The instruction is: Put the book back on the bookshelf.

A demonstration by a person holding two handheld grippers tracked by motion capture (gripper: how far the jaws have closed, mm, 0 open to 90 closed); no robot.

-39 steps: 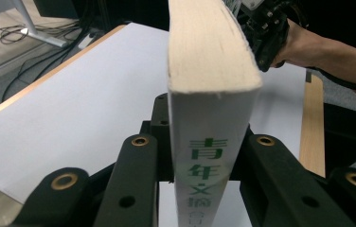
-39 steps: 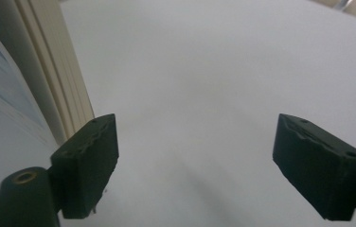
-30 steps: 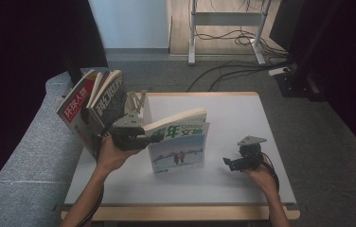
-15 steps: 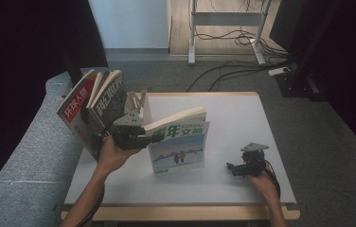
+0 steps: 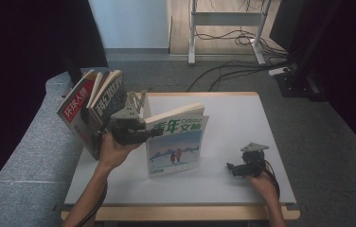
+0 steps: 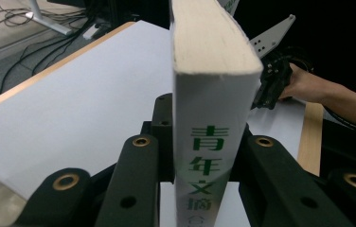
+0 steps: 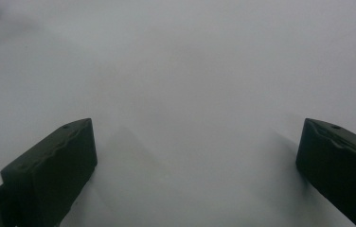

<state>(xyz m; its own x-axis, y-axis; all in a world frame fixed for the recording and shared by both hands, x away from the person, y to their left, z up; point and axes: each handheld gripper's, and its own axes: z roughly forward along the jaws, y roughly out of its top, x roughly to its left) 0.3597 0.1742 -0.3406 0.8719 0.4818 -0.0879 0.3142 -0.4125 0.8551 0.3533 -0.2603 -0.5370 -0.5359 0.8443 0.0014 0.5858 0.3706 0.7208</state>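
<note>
White tabletop [image 5: 223, 118] with a wooden edge, grey carpet and trailing cables beyond it, dark curtains either side. Over at the far left, a cluster of books [image 5: 91, 106] stands leaning at the table's left edge, the red-covered one outermost, next to a grey cushioned seat [image 5: 29, 156].

Just right of those, the left gripper [image 5: 150, 133] is up off the table in the person's left hand, jaws clamped narrow on the spine end of a thick book [image 5: 176, 144] with green characters and a snowy scene on its cover. That book stands upright, its lower edge down at the tabletop, a little left of the table's middle, well clear of the leaning books. In the left gripper view the spine [image 6: 204, 156] runs straight up between the two black jaws, gripped from both sides.

Across to the right now: the right gripper [image 5: 233, 168] sits low near the table's front right, well apart from the book, jaws spread wide with bare white table between them.
</note>
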